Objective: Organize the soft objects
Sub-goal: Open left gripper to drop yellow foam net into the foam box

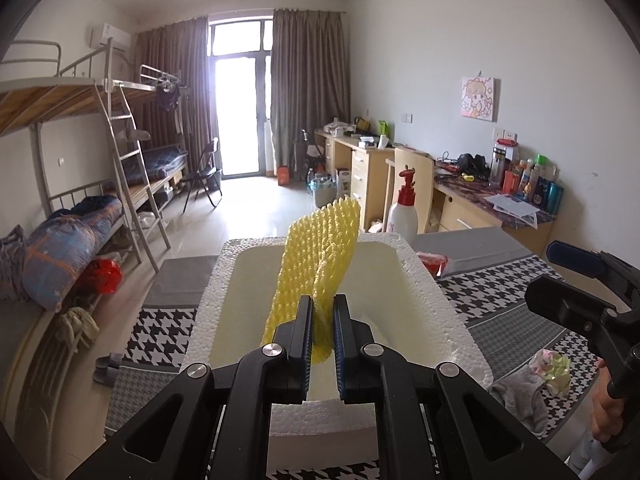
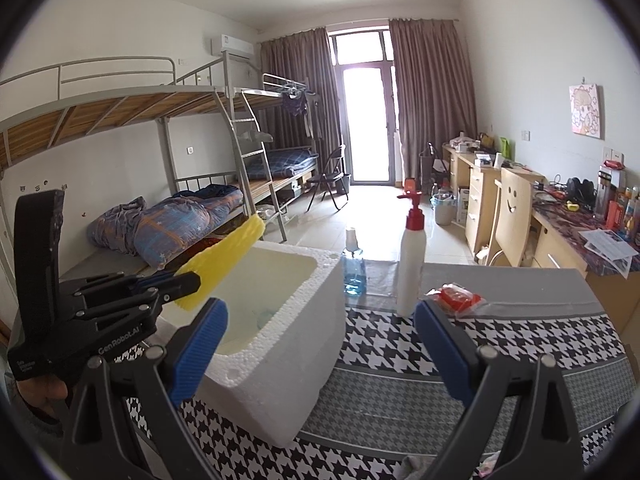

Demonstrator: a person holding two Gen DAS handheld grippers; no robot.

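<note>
Item: yellow foam net (image 1: 316, 264), pinched in my left gripper (image 1: 322, 340) over the foam box (image 1: 440, 300) (drop pending); right gripper (image 2: 320, 344) wide, empty.

Your yellow foam net sleeve (image 1: 316, 264) hides its lower end between the jaws; at five o'clock, the crumpled grey cloth (image 1: 520, 396) is partly cut off by the right gripper (image 1: 580, 312).

Bright daylight, blown-out glare at the balcony door (image 1: 240, 112), sharp focus, fisheye-bent dark edges
</note>
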